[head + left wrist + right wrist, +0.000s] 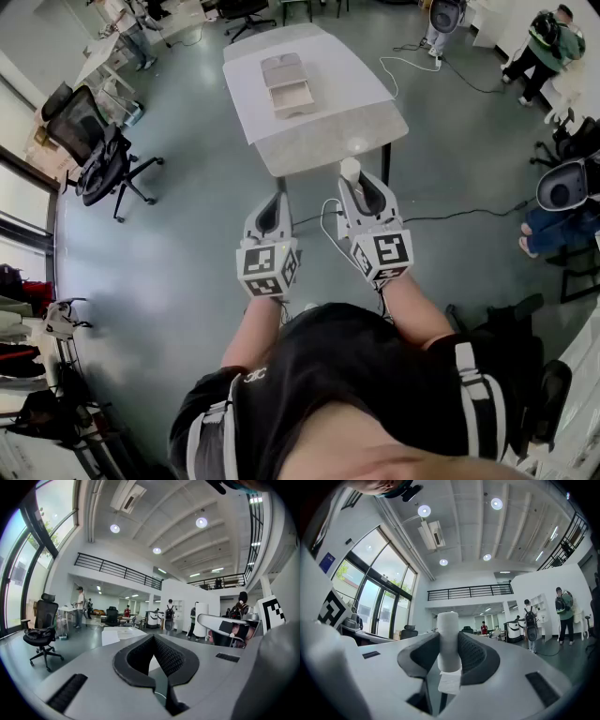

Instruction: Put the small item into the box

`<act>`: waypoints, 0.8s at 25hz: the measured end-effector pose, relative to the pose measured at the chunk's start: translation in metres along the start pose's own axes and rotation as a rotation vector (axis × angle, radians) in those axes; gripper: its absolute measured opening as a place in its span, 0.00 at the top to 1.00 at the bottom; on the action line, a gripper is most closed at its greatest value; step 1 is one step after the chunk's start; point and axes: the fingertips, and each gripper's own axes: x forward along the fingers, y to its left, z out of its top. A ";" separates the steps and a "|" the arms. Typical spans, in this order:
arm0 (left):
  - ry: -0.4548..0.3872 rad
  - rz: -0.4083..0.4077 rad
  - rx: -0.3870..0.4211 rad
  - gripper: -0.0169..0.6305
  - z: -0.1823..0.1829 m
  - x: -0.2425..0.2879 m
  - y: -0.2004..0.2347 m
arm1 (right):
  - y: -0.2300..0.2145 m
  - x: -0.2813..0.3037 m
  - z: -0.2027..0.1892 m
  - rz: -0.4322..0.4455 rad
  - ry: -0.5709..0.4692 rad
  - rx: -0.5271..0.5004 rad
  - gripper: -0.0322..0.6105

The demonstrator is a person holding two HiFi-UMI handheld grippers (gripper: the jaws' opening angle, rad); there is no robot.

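Note:
A small white cylinder (351,170) stands upright between the jaws of my right gripper (352,184), which is shut on it. In the right gripper view the cylinder (449,637) fills the gap between the black pads (474,656), with a white tag hanging below it. My left gripper (278,199) is held beside the right one, shut and holding nothing; its pads (171,658) meet in the left gripper view. The open beige box (292,96) lies on the white table (319,131) ahead of both grippers, its lid folded back. Both grippers are short of the table's near edge.
Black office chairs (98,155) stand on the grey floor to the left. Cables (422,64) run across the floor to the right of the table. A person (548,42) stands at the far right, and another sits by a desk (553,230).

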 end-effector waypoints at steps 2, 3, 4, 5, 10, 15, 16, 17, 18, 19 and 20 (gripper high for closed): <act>0.001 0.004 0.007 0.97 -0.001 -0.005 -0.003 | 0.001 -0.005 0.000 0.003 -0.001 -0.001 0.76; 0.002 0.006 0.010 0.97 -0.001 -0.007 -0.005 | 0.002 -0.007 0.001 0.004 -0.001 0.000 0.76; 0.001 0.007 0.010 0.97 -0.001 -0.008 -0.006 | 0.002 -0.008 0.001 0.004 -0.001 0.001 0.76; 0.001 0.007 0.010 0.97 -0.001 -0.009 -0.007 | 0.002 -0.009 0.001 0.003 -0.001 0.003 0.76; -0.006 0.011 0.009 0.97 -0.003 -0.012 -0.006 | 0.003 -0.011 -0.001 0.006 -0.003 0.022 0.76; -0.017 0.007 0.005 0.97 0.000 -0.015 -0.001 | 0.013 -0.007 -0.004 0.020 0.016 0.022 0.76; -0.019 0.005 0.004 0.97 0.001 -0.015 0.000 | 0.015 -0.006 -0.005 0.022 0.018 0.019 0.76; -0.022 0.002 0.004 0.97 0.001 -0.015 0.002 | 0.017 -0.005 -0.005 0.023 0.018 0.016 0.76; -0.026 0.000 0.004 0.97 0.001 -0.014 0.003 | 0.018 -0.003 -0.005 0.024 0.018 0.013 0.76; -0.029 -0.003 0.004 0.97 0.002 -0.014 0.005 | 0.020 -0.001 -0.005 0.025 0.018 0.011 0.76; -0.032 -0.005 0.005 0.97 0.002 -0.013 0.008 | 0.022 0.001 -0.005 0.025 0.017 0.010 0.76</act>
